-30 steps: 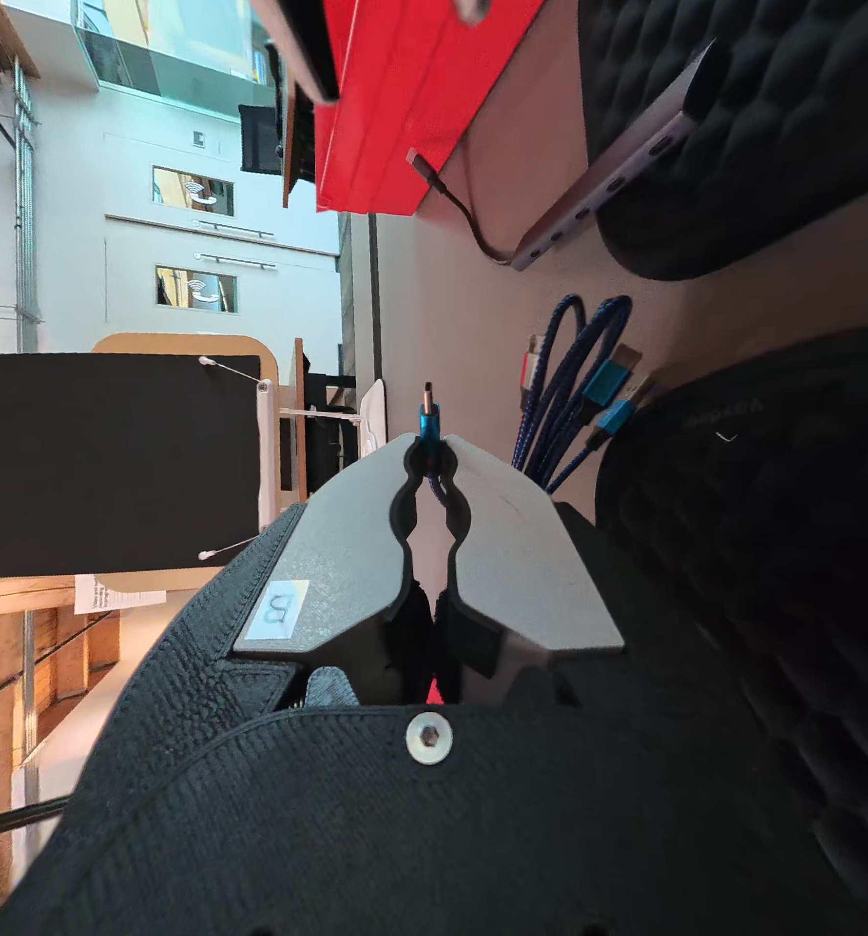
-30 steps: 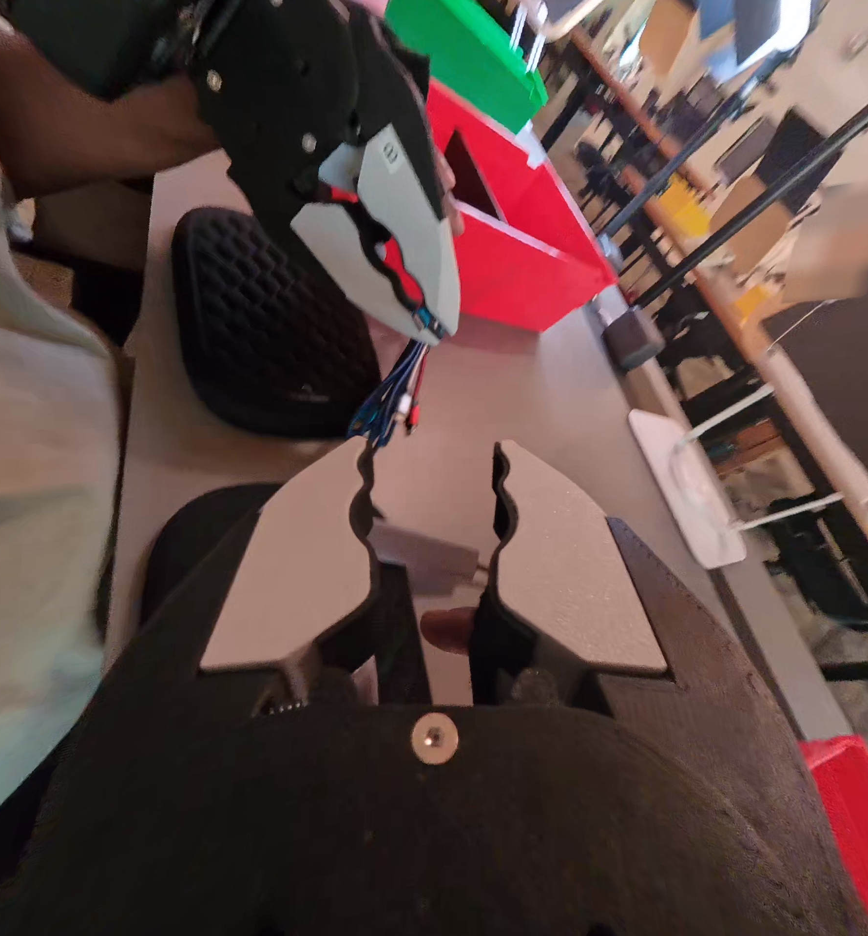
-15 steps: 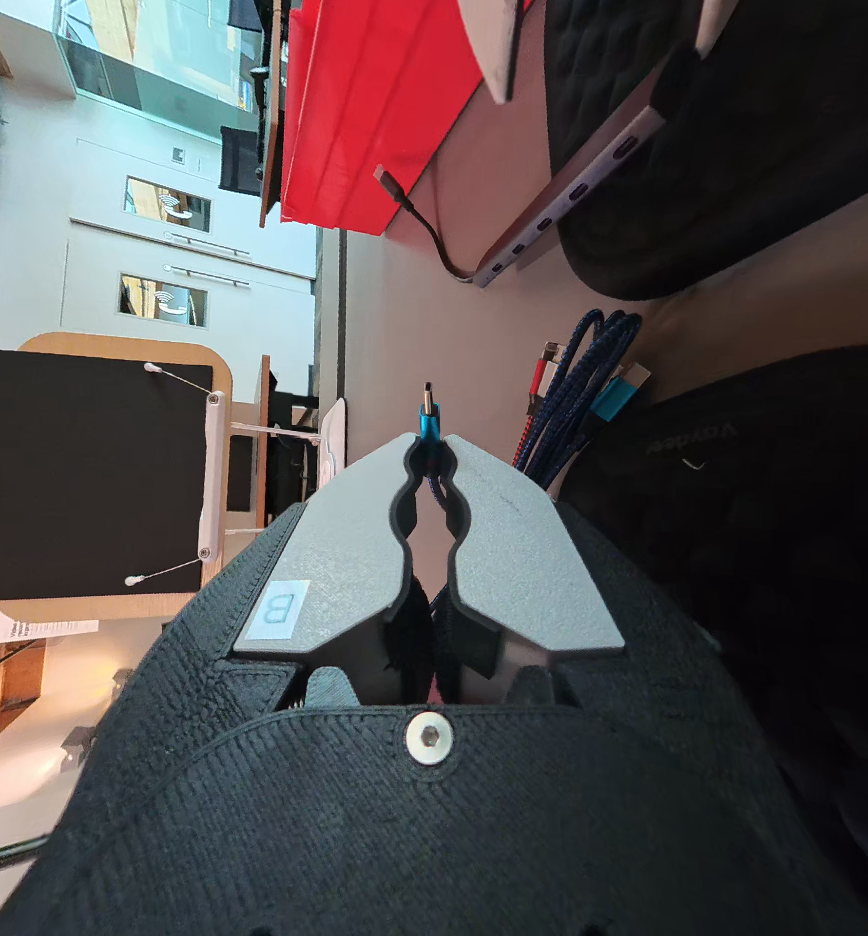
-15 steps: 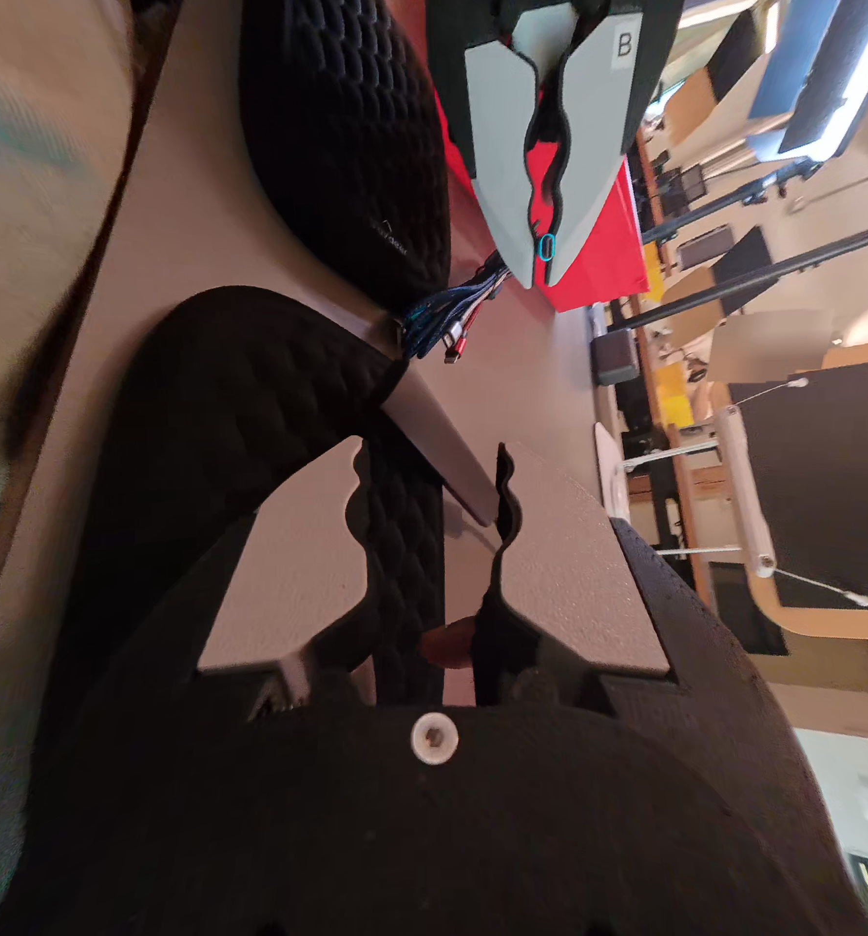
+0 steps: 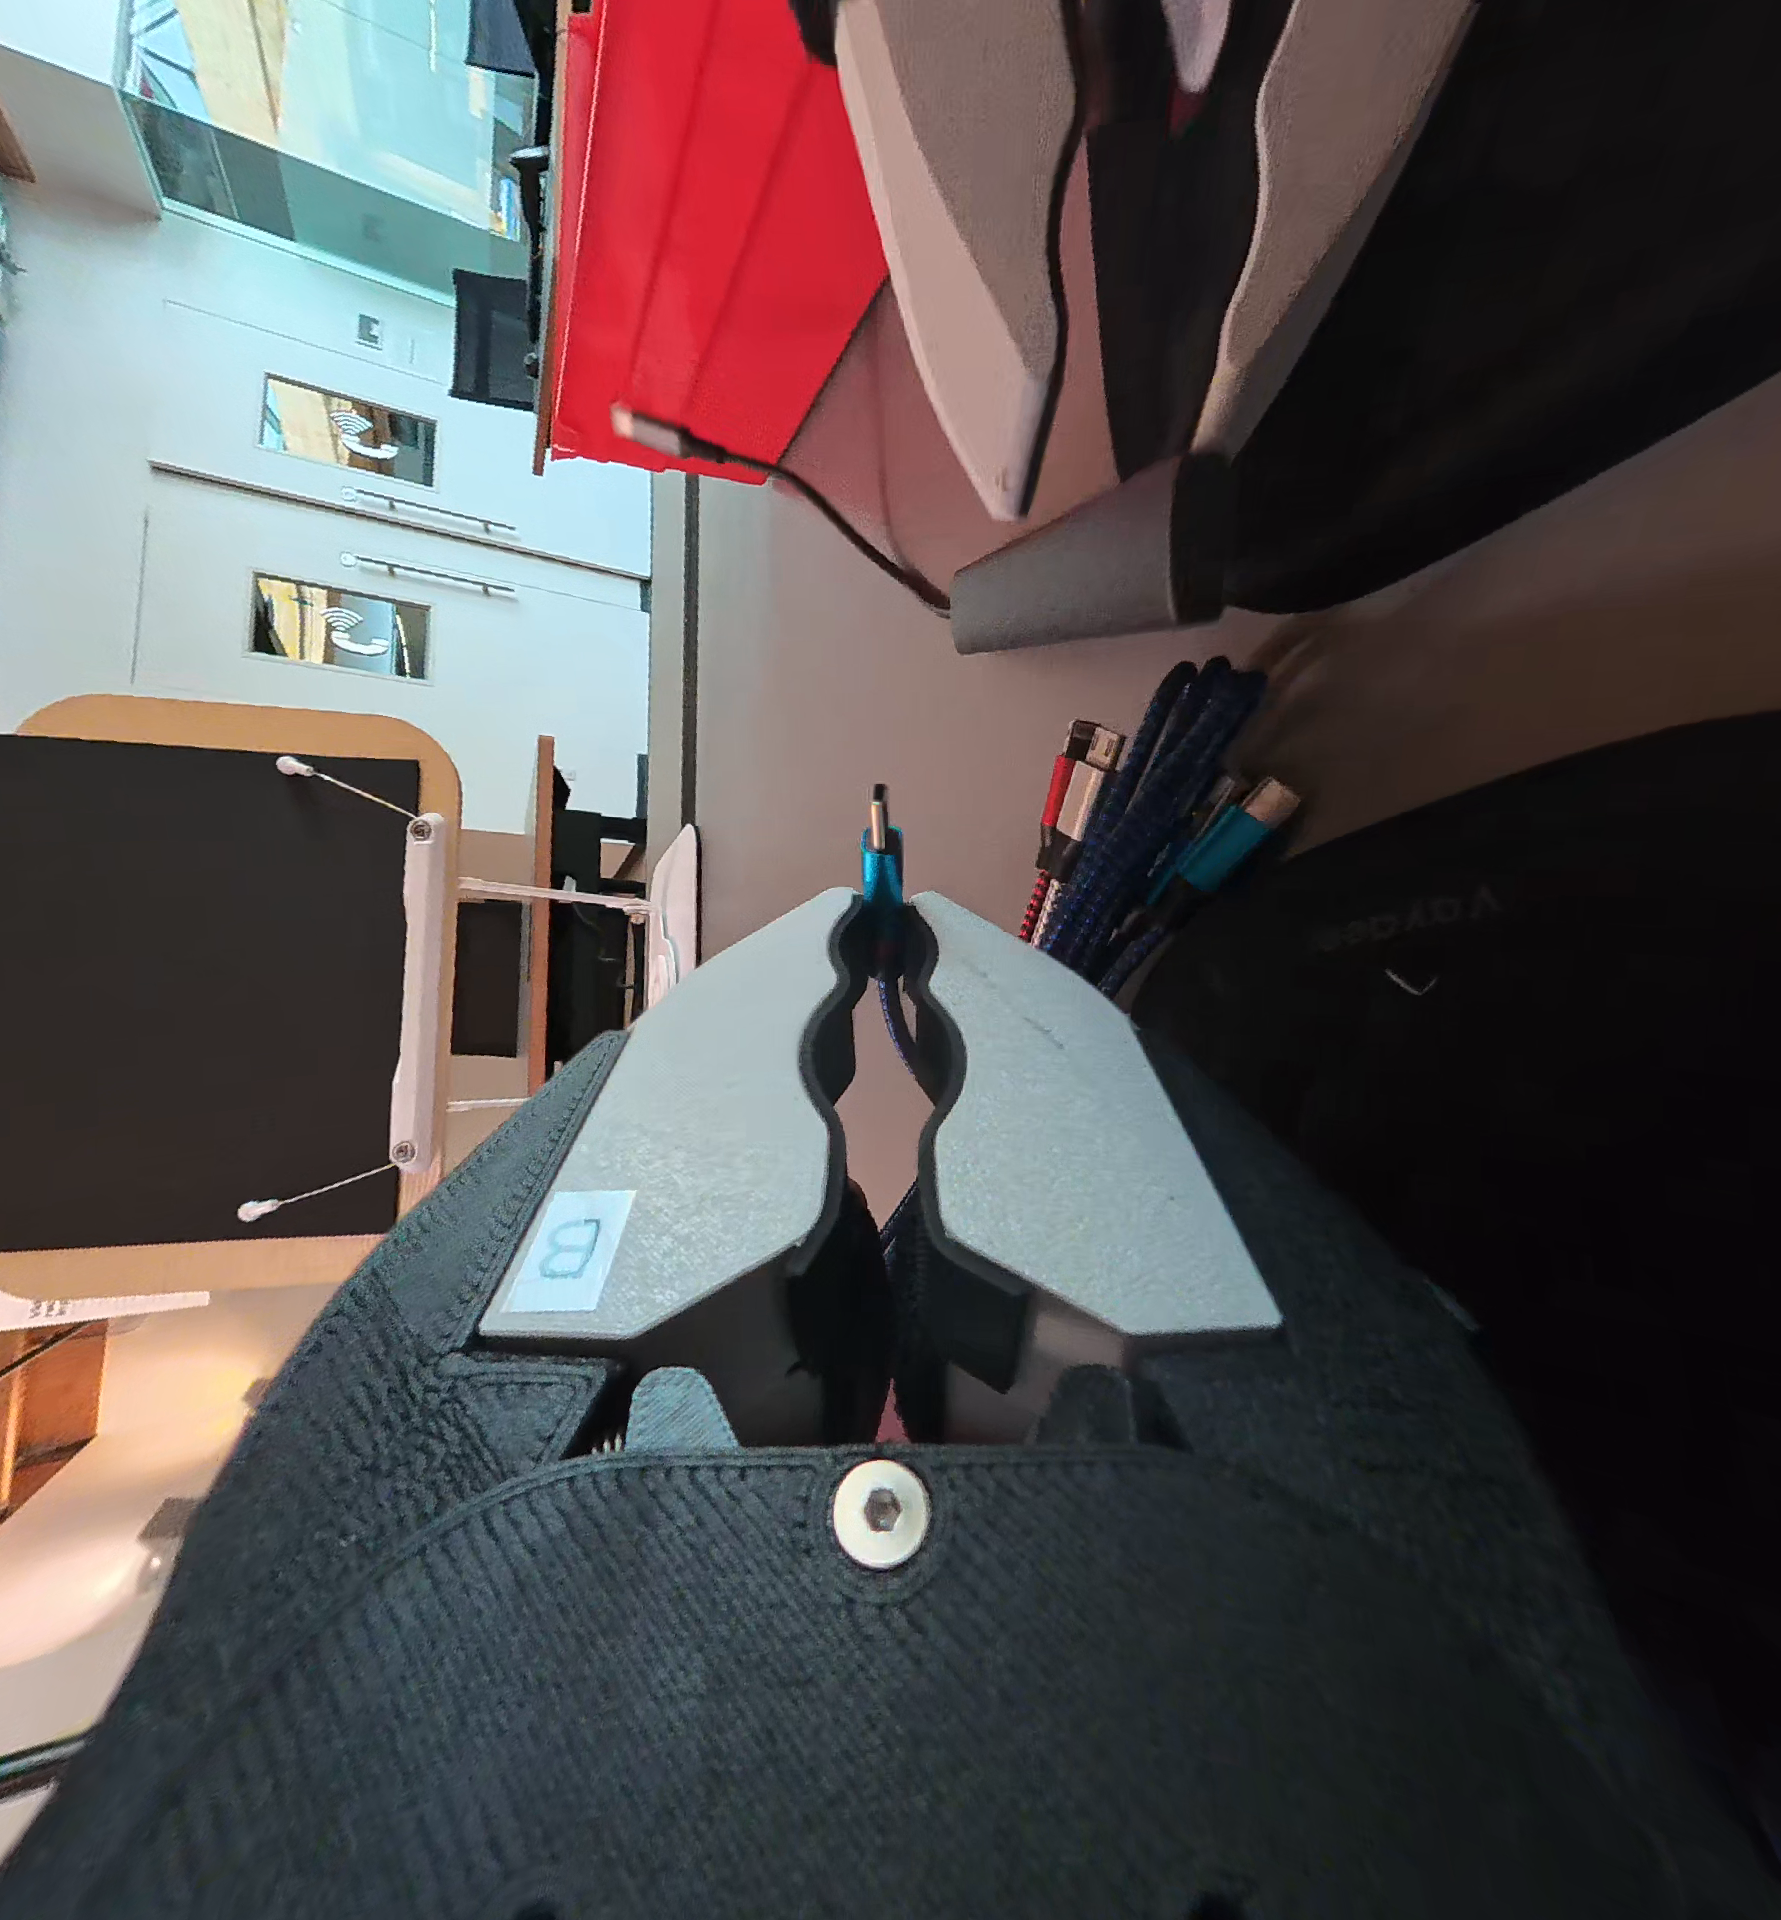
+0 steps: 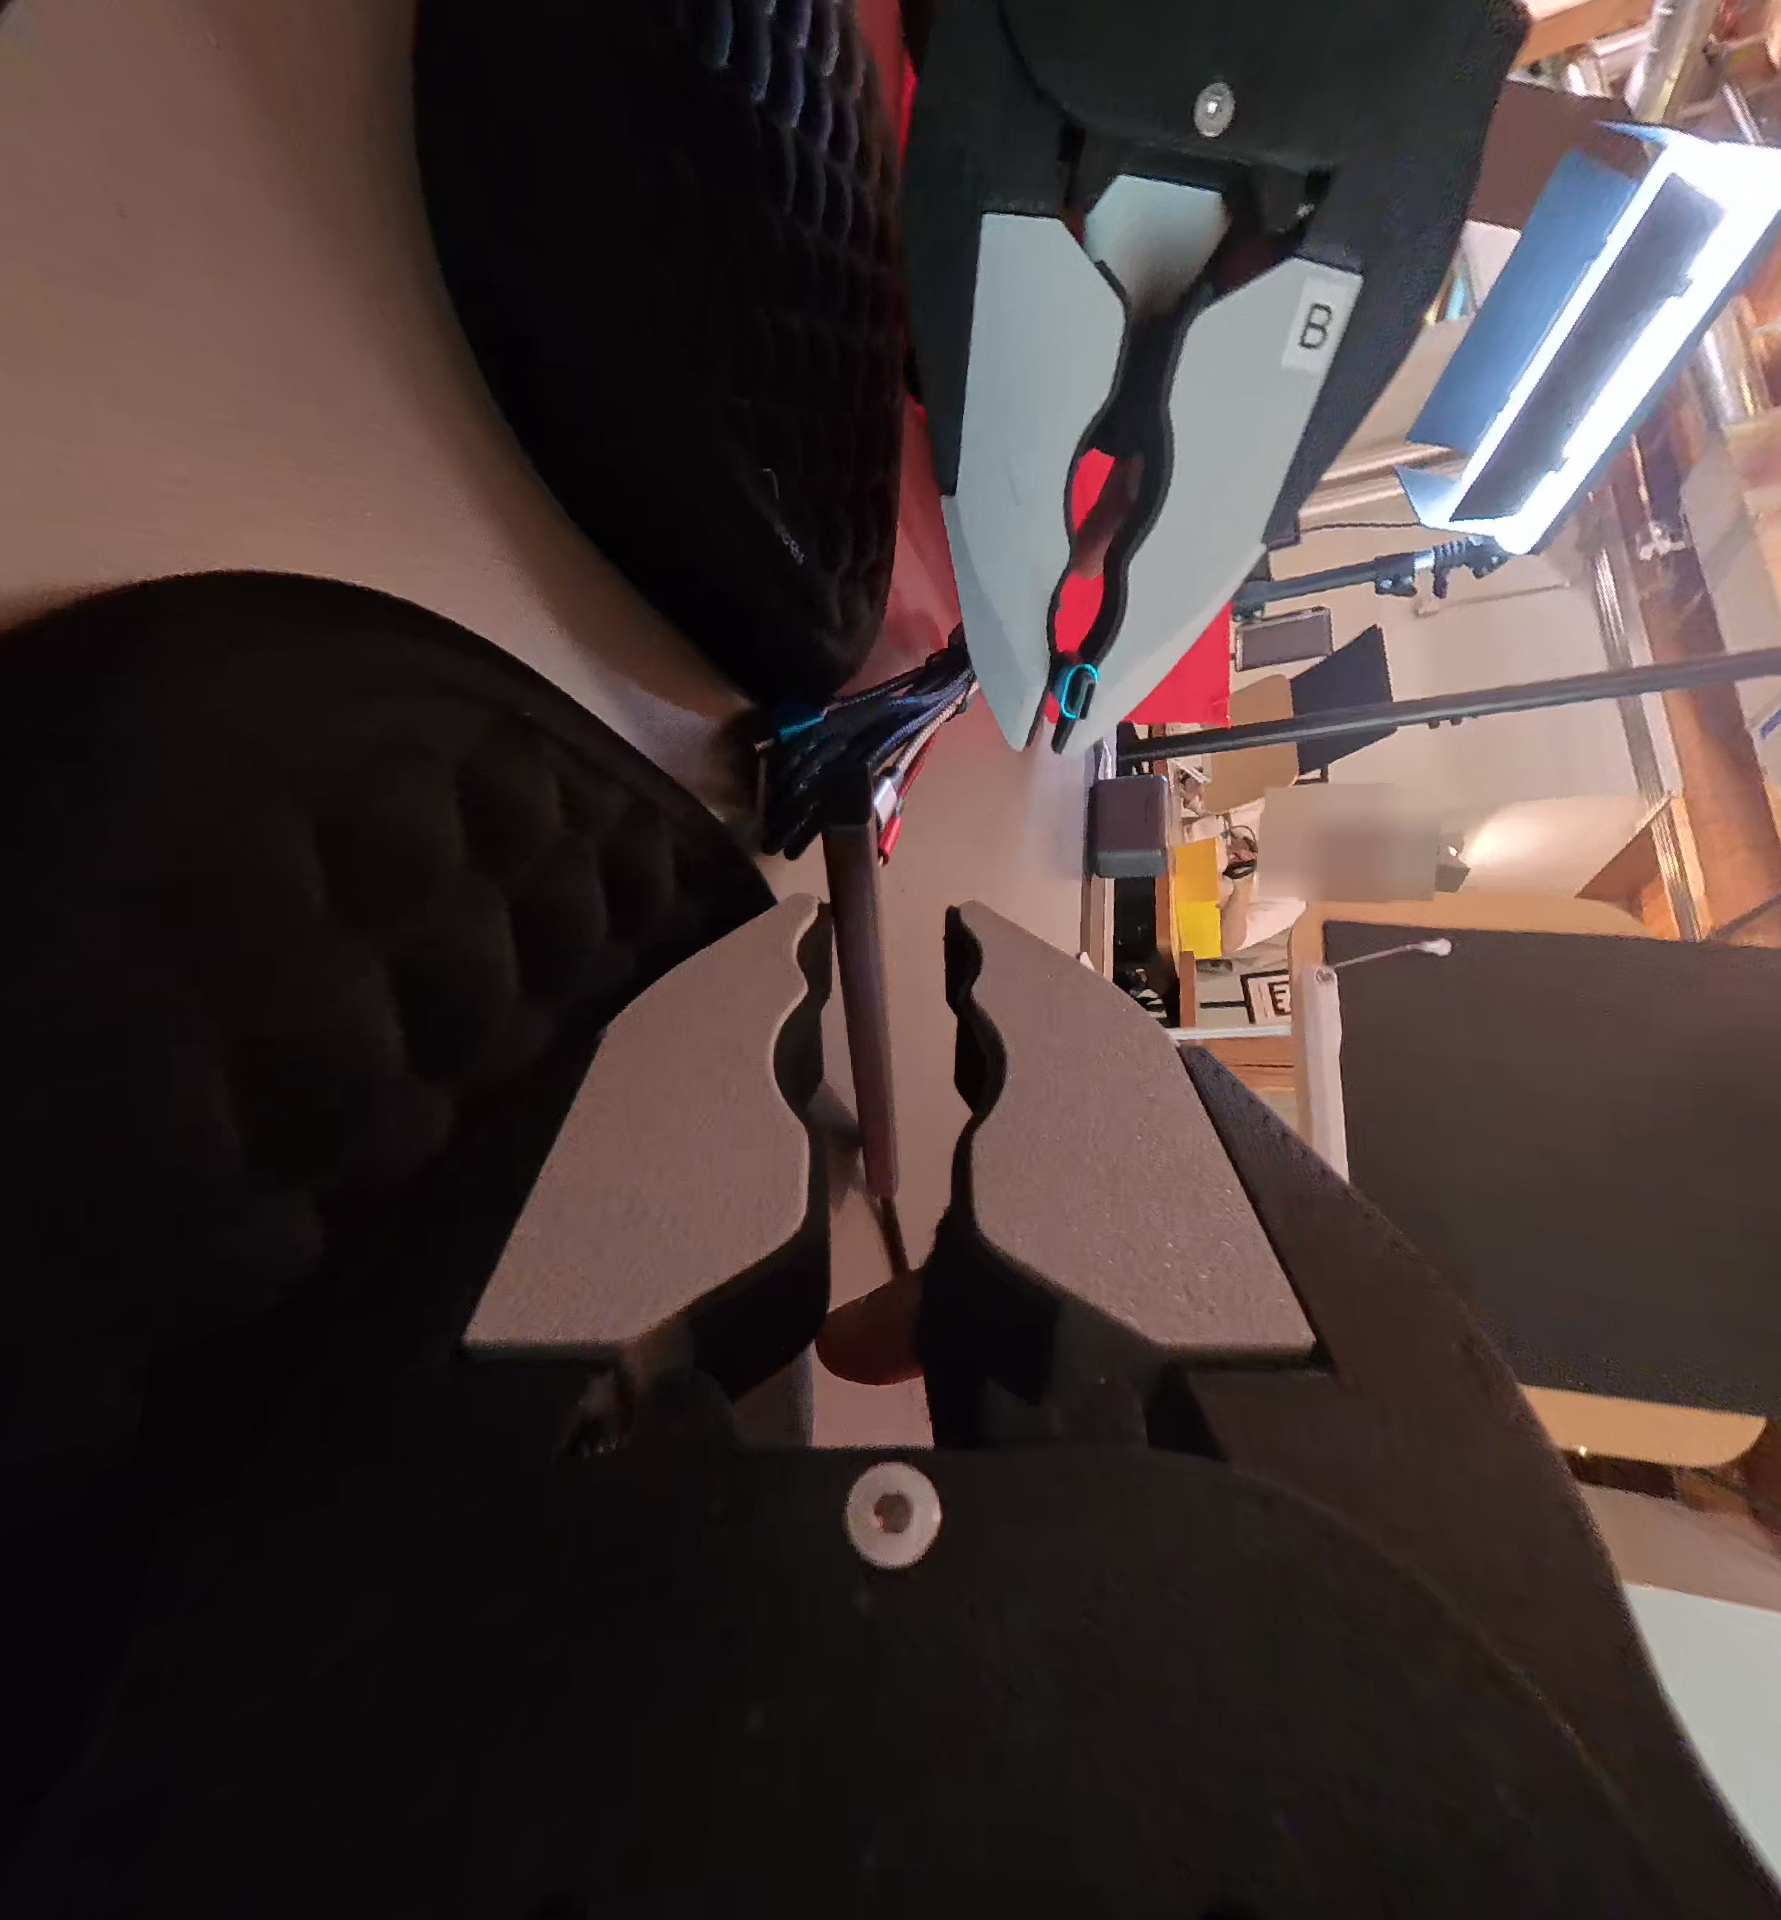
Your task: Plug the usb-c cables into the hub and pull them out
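My left gripper (image 5: 881, 912) is shut on a blue USB-C plug (image 5: 881, 857) whose metal tip sticks out past the fingertips. It also shows in the right wrist view (image 6: 1057, 717), hanging above the table with the plug (image 6: 1076, 691). The grey hub (image 5: 1062, 587) lies at the edge of a black pad. My right gripper (image 6: 886, 920) straddles the hub (image 6: 860, 987). Its jaws are narrowed: the left finger touches the hub and a gap shows at the right finger. The right gripper also shows in the left wrist view (image 5: 1109, 483).
A bundle of blue and red braided cables (image 5: 1146, 852) lies between two black quilted pads (image 5: 1592, 1039) (image 5: 1592, 364). The hub's own black cable (image 5: 824, 509) trails toward a red bin (image 5: 699, 260). Bare table (image 5: 792, 675) lies beyond the plug. The left gripper's tips are roughly 7 cm from the right gripper's.
My right gripper has moved over the hub and narrowed its jaws around it. My left gripper has kept hold of the blue plug and come closer to the hub.
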